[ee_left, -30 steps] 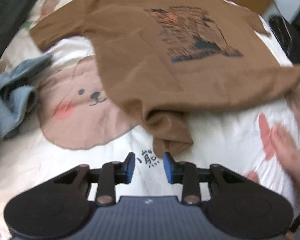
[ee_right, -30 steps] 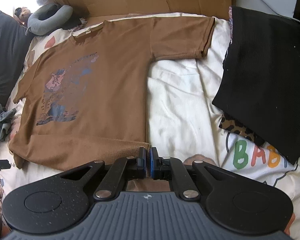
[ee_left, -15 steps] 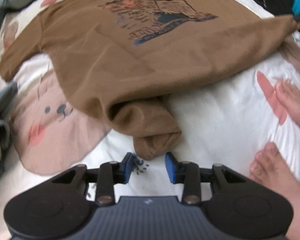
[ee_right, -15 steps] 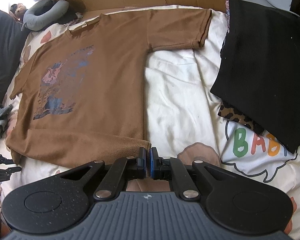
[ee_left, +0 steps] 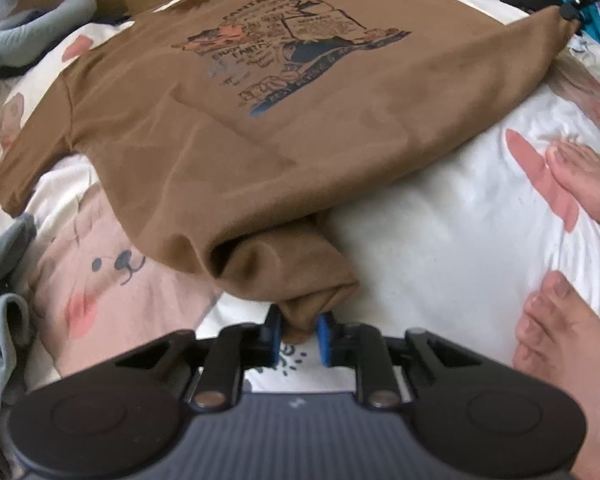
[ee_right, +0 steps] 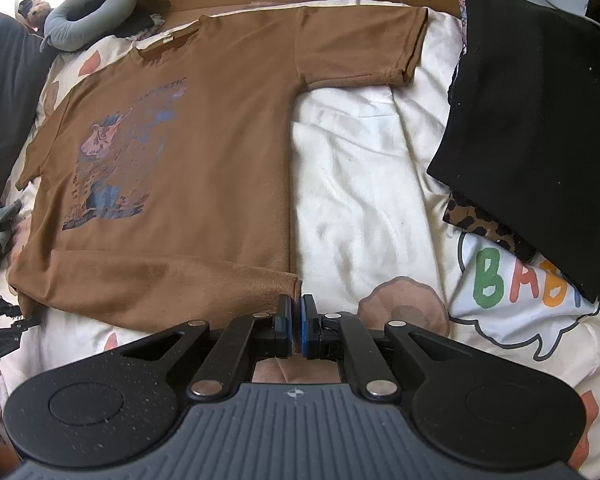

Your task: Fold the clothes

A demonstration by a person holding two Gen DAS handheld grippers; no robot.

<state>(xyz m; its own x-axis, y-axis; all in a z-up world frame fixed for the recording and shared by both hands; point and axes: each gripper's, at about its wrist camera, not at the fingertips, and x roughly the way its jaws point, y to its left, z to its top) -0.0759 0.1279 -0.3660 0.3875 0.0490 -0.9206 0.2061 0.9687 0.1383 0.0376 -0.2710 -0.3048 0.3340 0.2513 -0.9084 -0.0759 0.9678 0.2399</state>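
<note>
Here the brown T-shirt (ee_right: 204,160) (printed front up) lies flat on the bed (ee_right: 360,184); the left hand-held gripper (ee_left: 299,334) is closing on its bunched hem corner, and the right hand-held gripper (ee_right: 296,326) pinches the other corner.

Left gripper (ee_left: 298,334): black linkage arms showing silver rivets, blue pads (ee_left: 323,338), ribbed dark grey housing, two round black discs flanking. Right gripper (ee_right: 296,324): same build, blue pads (ee_right: 309,326), white specks dusting black shell, small emblem sitting on ribbed housing. Feet (ee_left: 572,336) going bare.
</note>
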